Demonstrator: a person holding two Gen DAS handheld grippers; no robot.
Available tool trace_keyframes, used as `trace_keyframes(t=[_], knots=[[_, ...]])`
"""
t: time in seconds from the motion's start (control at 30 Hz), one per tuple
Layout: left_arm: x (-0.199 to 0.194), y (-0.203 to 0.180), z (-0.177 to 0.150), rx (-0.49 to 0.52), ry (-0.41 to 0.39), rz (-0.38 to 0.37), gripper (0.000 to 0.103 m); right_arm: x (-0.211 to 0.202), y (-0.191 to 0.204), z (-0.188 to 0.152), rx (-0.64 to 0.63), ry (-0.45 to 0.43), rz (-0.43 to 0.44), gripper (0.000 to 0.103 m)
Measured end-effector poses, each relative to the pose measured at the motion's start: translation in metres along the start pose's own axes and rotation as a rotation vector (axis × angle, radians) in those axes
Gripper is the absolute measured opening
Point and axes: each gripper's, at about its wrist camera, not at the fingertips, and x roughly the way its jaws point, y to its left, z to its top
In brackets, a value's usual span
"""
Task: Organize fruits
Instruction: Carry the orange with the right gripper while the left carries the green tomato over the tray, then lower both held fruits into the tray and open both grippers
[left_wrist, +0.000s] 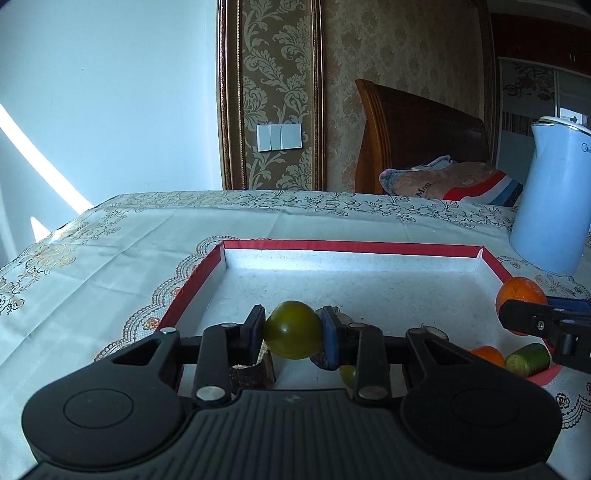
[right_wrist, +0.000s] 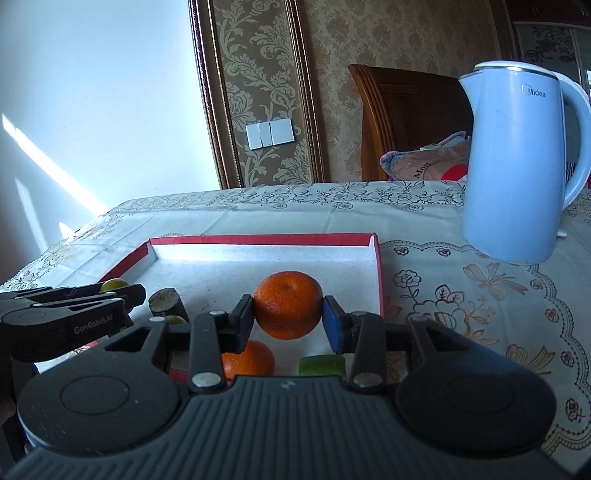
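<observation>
Patterned tablecloth (right_wrist: 461, 295) carries my red-rimmed tray (left_wrist: 332, 246), a kettle (right_wrist: 517, 166) at two o'clock. My left gripper (left_wrist: 293, 330) clamps a green fruit (left_wrist: 293, 329) over the tray; my right gripper (right_wrist: 288, 312) clamps an orange (right_wrist: 288, 309) there too.

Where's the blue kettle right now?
The blue kettle stands on the tablecloth at the right of the right wrist view, just past the red tray's far right corner.

Two matching black plastic tools: left gripper (left_wrist: 293, 330), right gripper (right_wrist: 288, 314). Ribbed grey-black housing flanked by round discs, angular linkage arms pinned with silver rivets. One finger pad black, the other blue (right_wrist: 334, 326). White "GenRobot.AI" lettering along one side arm.
</observation>
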Motion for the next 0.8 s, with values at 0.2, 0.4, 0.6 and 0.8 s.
trace_keyframes(t=[0.2,0.4,0.6,0.8], knots=[[0.008,0.001,-0.002,-0.010,0.009,-0.003,0.032,0.015,0.000,-0.004,-0.005,0.043,-0.015,0.038],[0.011,0.000,-0.004,-0.006,-0.006,-0.007,0.032,0.025,-0.004,-0.005,0.005,0.064,-0.026,0.038],[0.013,-0.005,-0.007,0.015,-0.025,-0.012,0.032,0.033,-0.004,-0.007,0.008,0.086,-0.024,0.038],[0.015,-0.002,-0.006,-0.012,-0.018,-0.026,0.032,0.037,0.000,-0.004,0.000,0.078,-0.021,0.038]])
